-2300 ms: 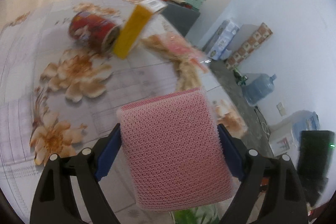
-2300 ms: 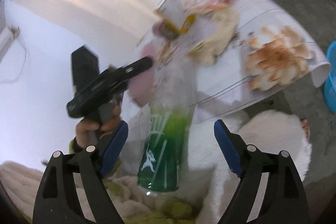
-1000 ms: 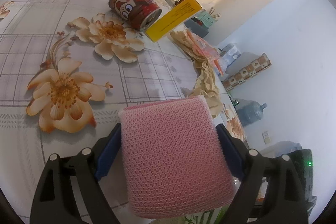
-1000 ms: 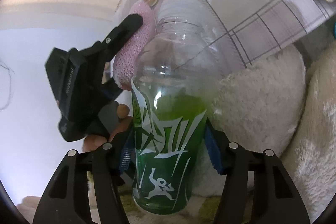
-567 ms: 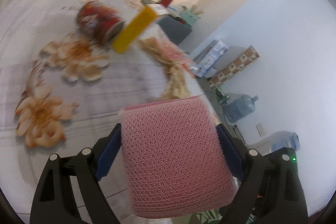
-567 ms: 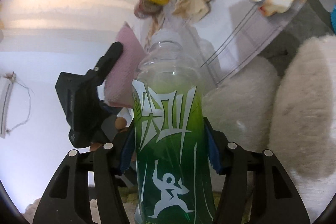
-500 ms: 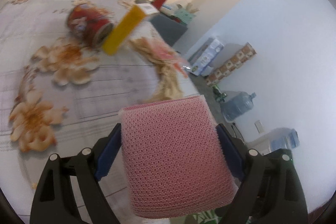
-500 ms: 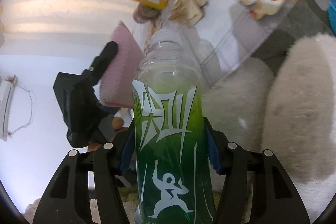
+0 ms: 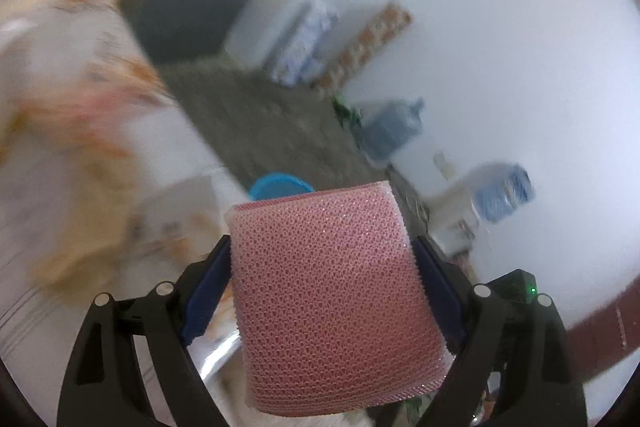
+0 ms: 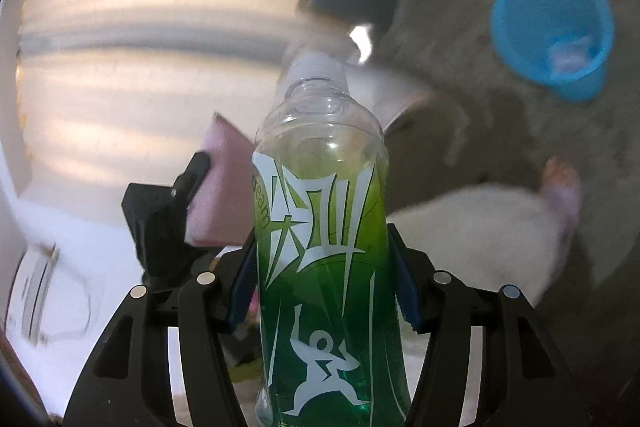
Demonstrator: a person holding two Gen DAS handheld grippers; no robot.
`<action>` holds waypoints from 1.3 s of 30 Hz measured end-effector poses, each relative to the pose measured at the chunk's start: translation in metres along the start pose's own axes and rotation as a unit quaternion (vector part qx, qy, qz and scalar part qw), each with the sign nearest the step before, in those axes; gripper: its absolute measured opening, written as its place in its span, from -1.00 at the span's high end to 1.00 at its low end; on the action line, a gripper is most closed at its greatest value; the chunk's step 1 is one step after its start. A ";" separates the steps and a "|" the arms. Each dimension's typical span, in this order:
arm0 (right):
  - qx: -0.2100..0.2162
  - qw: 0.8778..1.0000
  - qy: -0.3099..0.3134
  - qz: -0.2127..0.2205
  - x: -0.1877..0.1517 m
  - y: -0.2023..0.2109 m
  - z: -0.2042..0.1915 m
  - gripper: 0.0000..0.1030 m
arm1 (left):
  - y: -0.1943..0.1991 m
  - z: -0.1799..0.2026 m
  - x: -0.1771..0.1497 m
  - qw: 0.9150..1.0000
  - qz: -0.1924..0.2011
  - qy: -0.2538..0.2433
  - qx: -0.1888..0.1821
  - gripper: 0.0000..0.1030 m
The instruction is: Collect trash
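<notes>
I have my left gripper [image 9: 322, 291] clamped on the pink sponge [image 9: 332, 303] and my right gripper [image 10: 324, 291] clamped on the green bottle [image 10: 324, 255]. Both are above and well apart from the blue bin [image 10: 554, 27], so neither is dropped yet; something pale already lies inside.

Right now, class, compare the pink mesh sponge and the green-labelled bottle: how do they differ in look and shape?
The pink mesh sponge is an opaque, netted block; the green-labelled bottle is clear plastic, see-through above its green label. The sponge is squat and square-edged; the bottle is tall, narrowing to a white cap. Shared: each is clamped, the sponge in the left hand-held gripper, the bottle in the right hand-held gripper.
</notes>
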State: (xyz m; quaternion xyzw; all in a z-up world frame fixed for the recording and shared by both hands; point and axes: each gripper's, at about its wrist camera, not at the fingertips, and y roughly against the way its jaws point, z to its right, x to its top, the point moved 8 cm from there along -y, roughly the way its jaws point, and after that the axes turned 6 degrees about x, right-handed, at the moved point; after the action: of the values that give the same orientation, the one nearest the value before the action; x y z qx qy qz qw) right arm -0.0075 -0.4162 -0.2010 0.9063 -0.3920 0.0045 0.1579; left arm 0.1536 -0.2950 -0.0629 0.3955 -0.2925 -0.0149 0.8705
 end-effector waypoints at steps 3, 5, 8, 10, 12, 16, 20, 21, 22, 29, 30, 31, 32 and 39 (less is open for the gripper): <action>-0.031 0.999 -0.032 0.029 0.038 0.026 0.039 -0.07 | -0.062 0.023 0.009 0.998 -0.070 -0.002 0.010 -0.66; -0.056 0.997 -0.048 0.035 0.058 0.029 0.066 -0.07 | -0.114 0.038 0.015 0.993 -0.120 0.006 0.015 -0.66; -0.084 0.992 -0.087 0.035 0.100 0.027 0.115 -0.07 | -0.193 0.046 0.017 0.981 -0.185 0.000 0.058 -0.66; -0.100 0.988 -0.110 0.030 0.125 0.028 0.149 -0.07 | -0.243 0.041 0.017 0.970 -0.227 0.000 0.092 -0.66; -0.116 0.984 -0.130 0.026 0.148 0.009 0.172 -0.07 | -0.289 0.032 0.019 0.958 -0.255 0.002 0.130 -0.66; -0.160 0.975 -0.152 0.015 0.183 -0.013 0.216 -0.08 | -0.355 0.018 0.023 0.943 -0.293 0.043 0.150 -0.68; -0.206 0.967 -0.149 0.017 0.213 -0.034 0.254 -0.22 | -0.391 0.006 0.024 0.937 -0.304 0.057 0.162 -0.79; -0.215 0.965 -0.147 0.019 0.219 -0.036 0.263 -0.30 | -0.397 0.003 0.027 0.937 -0.300 0.055 0.171 -0.83; -0.217 0.965 -0.148 0.022 0.222 -0.034 0.264 -0.34 | -0.399 0.001 0.029 0.937 -0.294 0.052 0.179 -0.83; -0.198 0.967 -0.151 0.055 0.211 -0.012 0.262 -0.37 | -0.372 0.004 0.032 0.947 -0.271 0.065 0.158 -0.83; -0.195 0.968 -0.148 0.057 0.210 -0.007 0.256 -0.37 | -0.363 0.007 0.035 0.950 -0.266 0.065 0.148 -0.83; -0.192 0.969 -0.143 0.059 0.201 -0.001 0.251 -0.37 | -0.357 0.012 0.037 0.953 -0.261 0.063 0.144 -0.83; -0.189 0.970 -0.139 0.061 0.197 0.003 0.246 -0.37 | -0.346 0.018 0.039 0.954 -0.257 0.058 0.141 -0.83; -0.169 0.977 -0.111 0.070 0.142 0.037 0.199 -0.39 | -0.236 0.057 0.054 0.973 -0.217 0.022 0.076 -0.83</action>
State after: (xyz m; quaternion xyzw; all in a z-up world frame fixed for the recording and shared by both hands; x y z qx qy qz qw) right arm 0.0412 -0.5987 -0.3606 0.8318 -0.4644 -0.1518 0.2636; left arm 0.2168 -0.5097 -0.1712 0.5148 -0.1805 -0.1726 0.8201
